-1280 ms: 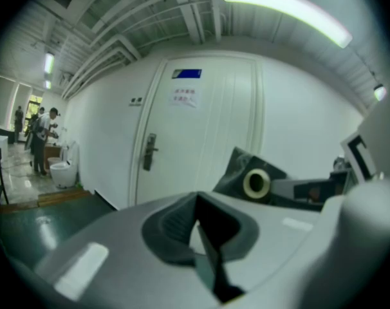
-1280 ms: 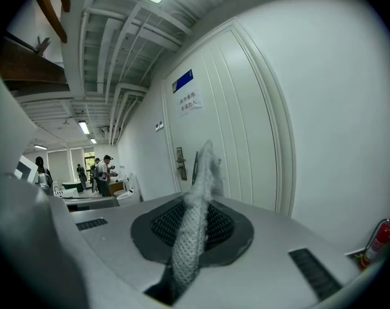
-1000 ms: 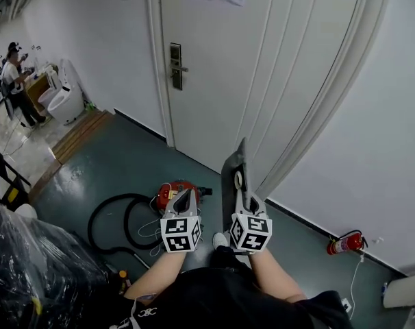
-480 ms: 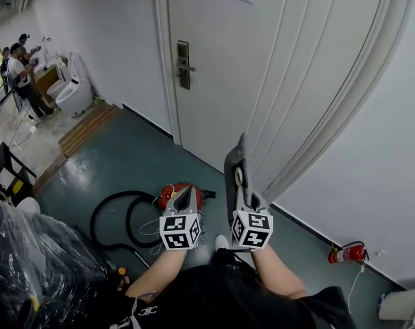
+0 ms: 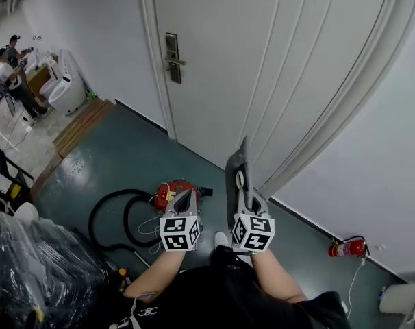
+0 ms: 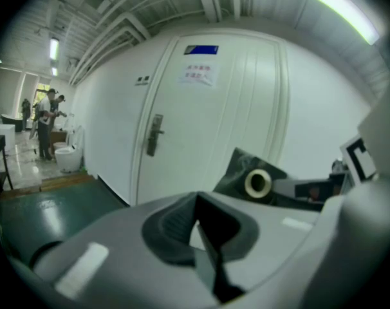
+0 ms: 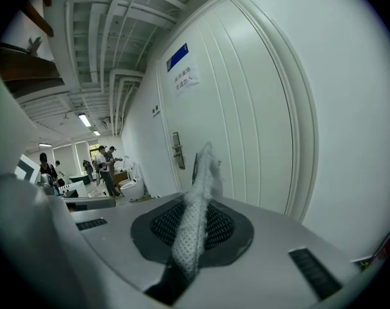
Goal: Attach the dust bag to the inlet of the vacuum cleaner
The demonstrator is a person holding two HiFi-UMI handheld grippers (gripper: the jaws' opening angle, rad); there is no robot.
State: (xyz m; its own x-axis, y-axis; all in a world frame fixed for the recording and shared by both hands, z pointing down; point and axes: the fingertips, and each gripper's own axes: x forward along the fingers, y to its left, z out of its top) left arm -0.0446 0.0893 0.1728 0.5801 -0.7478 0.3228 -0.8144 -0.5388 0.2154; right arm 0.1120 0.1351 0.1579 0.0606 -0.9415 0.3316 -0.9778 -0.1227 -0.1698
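My right gripper is shut on the edge of the dust bag, a flat dark grey bag with a pale round collar, held upright in front of the white door. In the right gripper view the bag's mesh fabric stands pinched between the jaws. My left gripper is shut with nothing in it and sits beside the bag, above the red vacuum cleaner on the floor. The left gripper view shows the bag and its collar to the right of the shut jaws.
A black hose loops on the green floor left of the vacuum. Black plastic bags fill the lower left. A red fire extinguisher lies by the wall at right. The door stands close ahead. People stand by toilets far left.
Both grippers have moved together, a little forward and down, with the bag still in the right one. Neither gripper's jaws have changed.
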